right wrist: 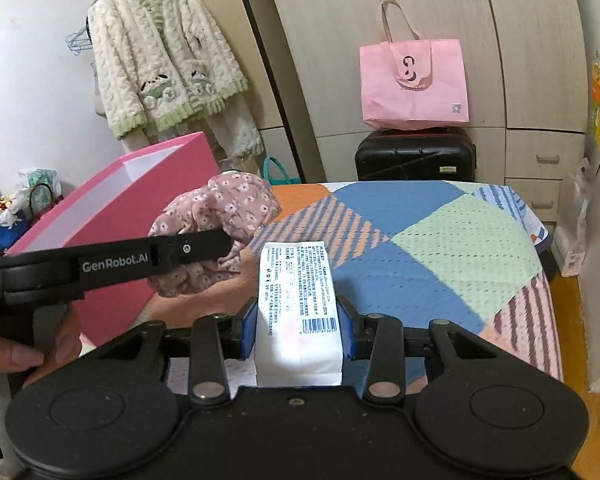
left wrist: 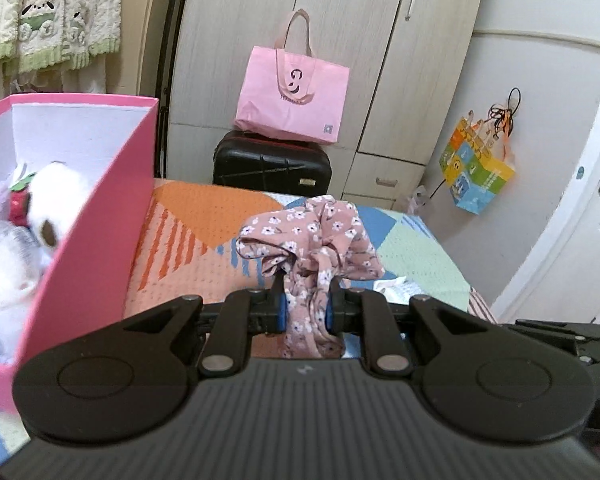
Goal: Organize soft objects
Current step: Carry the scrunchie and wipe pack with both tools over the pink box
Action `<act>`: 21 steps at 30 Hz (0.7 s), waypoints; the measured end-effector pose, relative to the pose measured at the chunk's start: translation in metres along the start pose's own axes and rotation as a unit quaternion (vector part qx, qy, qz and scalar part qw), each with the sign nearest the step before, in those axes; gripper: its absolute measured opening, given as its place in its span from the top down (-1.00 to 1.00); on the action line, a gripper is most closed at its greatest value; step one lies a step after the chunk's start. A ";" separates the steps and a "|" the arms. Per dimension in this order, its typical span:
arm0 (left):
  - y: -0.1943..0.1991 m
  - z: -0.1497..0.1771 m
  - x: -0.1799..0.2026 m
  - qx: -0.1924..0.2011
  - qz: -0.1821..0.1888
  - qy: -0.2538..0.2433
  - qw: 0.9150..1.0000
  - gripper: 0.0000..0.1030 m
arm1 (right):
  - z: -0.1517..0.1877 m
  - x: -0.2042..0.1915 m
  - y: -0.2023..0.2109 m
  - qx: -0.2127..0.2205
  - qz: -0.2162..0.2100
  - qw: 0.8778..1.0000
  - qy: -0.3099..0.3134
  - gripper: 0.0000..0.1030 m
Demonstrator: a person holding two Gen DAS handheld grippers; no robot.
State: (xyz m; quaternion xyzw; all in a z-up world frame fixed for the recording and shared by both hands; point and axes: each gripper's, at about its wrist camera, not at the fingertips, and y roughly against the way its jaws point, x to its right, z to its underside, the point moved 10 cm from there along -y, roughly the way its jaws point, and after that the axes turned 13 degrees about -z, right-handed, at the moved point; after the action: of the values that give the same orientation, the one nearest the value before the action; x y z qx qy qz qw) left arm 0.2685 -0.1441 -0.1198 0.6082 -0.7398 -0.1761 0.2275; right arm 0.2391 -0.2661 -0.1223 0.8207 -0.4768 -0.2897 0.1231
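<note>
1. Right gripper [right wrist: 299, 330] jaws clamp a white packet [right wrist: 298, 312] above the bed [right wrist: 440, 240].
2. Left gripper [left wrist: 306, 308] jaws pinch floral cloth [left wrist: 312, 240], held just beside the pink box [left wrist: 100, 220].
3. Carrying step; next, I judge, both go over the box rim, then release.

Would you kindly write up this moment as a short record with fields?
Surface: patchwork bedspread in orange, blue and green
Left gripper: shut on a pink floral cloth bundle
Right gripper: shut on a white soft packet with a printed barcode label
Container: open pink cardboard box, on the left, plush toys already inside
Background: pink tote bag on a black suitcase
</note>
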 end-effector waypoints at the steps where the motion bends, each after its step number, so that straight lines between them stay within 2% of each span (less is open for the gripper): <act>1: 0.002 0.002 -0.002 -0.008 0.001 -0.004 1.000 0.70 | 0.003 -0.003 0.003 0.002 0.002 1.000 -0.001 0.13; 4: 0.011 0.010 -0.011 -0.031 0.011 -0.005 0.999 0.70 | 0.010 -0.012 0.008 0.003 0.007 1.000 0.003 0.13; 9: 0.030 0.023 -0.025 -0.047 0.016 -0.008 0.999 0.70 | 0.023 -0.030 0.017 -0.003 0.004 1.000 0.008 0.13; 21: 0.077 0.050 -0.040 -0.055 0.038 -0.013 0.998 0.70 | 0.041 -0.074 0.041 0.003 0.000 1.000 0.025 0.13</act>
State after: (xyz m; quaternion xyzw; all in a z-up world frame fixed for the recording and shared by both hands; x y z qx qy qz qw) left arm 0.1845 -0.0901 -0.1247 0.5638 -0.7545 -0.2151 0.2578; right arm 0.1575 -0.2210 -0.1094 0.8280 -0.4746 -0.2675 0.1325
